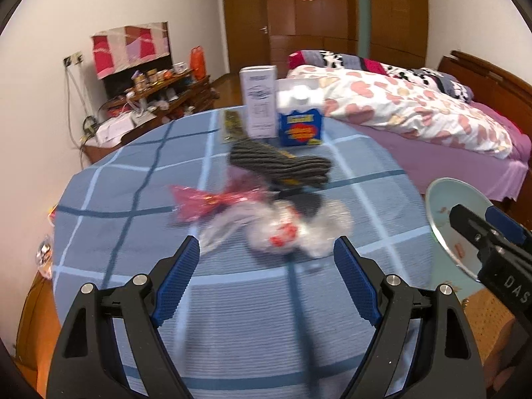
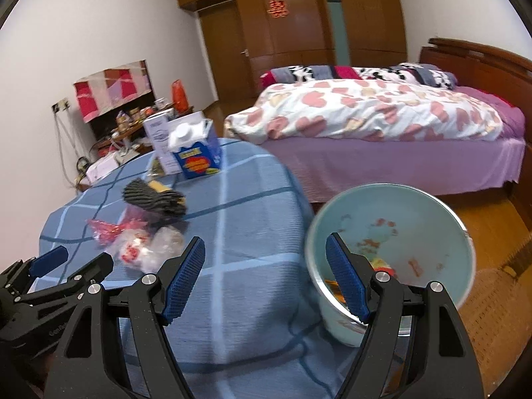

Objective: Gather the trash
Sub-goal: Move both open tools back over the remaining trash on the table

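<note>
My left hand-held gripper [image 1: 266, 262] hangs released and empty; crumpled plastic wrappers [image 1: 282, 229] lie just ahead on the worktop [image 1: 232, 299]. Right hand-held gripper [image 2: 266, 266], also released, hovers beside the bin [image 2: 432, 219]. Next, I judge: grasp a wrapper.

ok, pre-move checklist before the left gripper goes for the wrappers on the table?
1. Left gripper open, nothing between the pads: ok.
2. Right gripper open and holding nothing: ok.
3. Clear plastic wrapper ahead of the left gripper, not yet between the fingers: ok.
4. Pink wrapper separate from the clear one: cannot tell, the frame is blurred and they seem to overlap.
5. Bin beside the table, mouth open, some scraps already inside: ok.
6. Striped cloth, blue carton and white box clear of the approach, behind the wrappers: ok.
</note>
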Available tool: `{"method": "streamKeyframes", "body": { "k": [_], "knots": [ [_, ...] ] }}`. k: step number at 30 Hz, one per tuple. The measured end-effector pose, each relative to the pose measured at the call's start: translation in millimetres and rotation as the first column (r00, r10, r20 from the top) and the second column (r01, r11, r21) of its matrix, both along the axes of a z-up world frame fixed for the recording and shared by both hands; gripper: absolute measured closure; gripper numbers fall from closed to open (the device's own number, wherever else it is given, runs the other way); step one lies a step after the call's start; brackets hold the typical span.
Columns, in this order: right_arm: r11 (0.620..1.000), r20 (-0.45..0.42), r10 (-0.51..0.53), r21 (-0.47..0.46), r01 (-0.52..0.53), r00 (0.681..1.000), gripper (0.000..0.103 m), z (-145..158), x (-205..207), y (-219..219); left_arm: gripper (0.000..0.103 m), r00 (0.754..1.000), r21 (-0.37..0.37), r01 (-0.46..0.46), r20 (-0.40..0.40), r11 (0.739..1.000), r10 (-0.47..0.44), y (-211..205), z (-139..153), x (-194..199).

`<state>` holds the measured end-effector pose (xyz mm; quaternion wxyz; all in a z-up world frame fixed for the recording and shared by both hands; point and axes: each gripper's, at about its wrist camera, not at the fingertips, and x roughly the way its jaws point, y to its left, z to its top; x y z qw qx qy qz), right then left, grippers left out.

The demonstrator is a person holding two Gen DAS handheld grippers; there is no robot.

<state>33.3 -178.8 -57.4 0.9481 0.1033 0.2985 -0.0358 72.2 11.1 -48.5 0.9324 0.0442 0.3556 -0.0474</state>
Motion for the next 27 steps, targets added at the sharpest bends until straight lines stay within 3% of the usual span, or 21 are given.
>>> {"method": "streamKeyframes", "body": {
  "k": [10, 19, 27],
  "knots": [
    [0.995, -0.025, 0.095, -0.019, -0.096, 0.995, 0.029, -5, 28, 40, 0.022, 0.992, -0.025, -0.12, -0.036, 0.992, 0.119, 61, -14, 15],
    [0.984, -0.087, 0.18, 0.03, -0.178, 0.98, 0.029, -22, 57, 63, 0.022, 0.976, -0.03, -0.201, -0.088, 0.979, 0.198, 101, -35, 28],
    [0.969, -0.167, 0.239, 0.107, -0.223, 0.957, 0.029, -45, 90, 80, 0.022, 0.971, -0.029, -0.219, -0.107, 0.975, 0.215, 116, -44, 36]
  ]
}}
